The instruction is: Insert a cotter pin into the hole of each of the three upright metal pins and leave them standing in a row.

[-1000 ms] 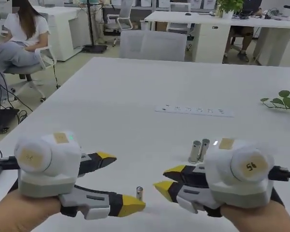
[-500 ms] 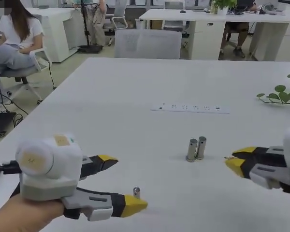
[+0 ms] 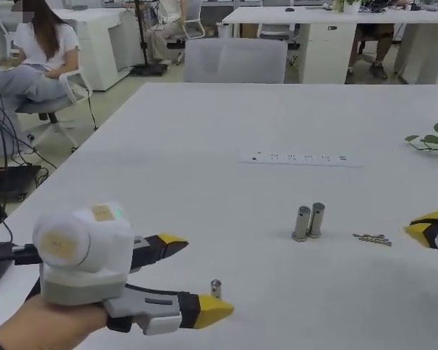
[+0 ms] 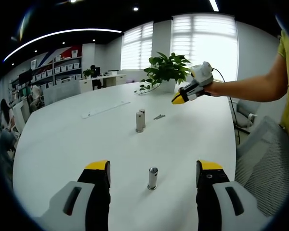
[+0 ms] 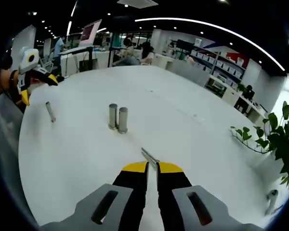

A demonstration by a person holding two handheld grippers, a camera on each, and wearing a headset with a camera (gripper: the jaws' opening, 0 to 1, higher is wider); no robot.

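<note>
Two upright metal pins [image 3: 309, 221] stand touching side by side mid-table; the left gripper view shows the pair of pins [image 4: 140, 120] farther off. A third, shorter pin [image 3: 216, 288] stands alone between the jaws of my open left gripper [image 3: 197, 275]; that lone pin [image 4: 152, 178] is centred between the jaws in the left gripper view, untouched. A few cotter pins [image 3: 372, 238] lie flat to the right of the pair. My right gripper [image 3: 425, 226] is at the right edge, shut with nothing in it. The cotter pins [image 5: 149, 156] lie just ahead of the right gripper [image 5: 152, 167].
A white power strip [image 3: 301, 158] lies flat beyond the pins. A green plant sprig [image 3: 432, 138] reaches in at the far right. A grey chair [image 3: 233, 60] stands at the table's far edge. A seated person [image 3: 31, 51] is off to the left.
My right gripper has swung from beside the pin pair out to the right edge, uncovering the cotter pins on the table. The left gripper has stayed around the lone pin.
</note>
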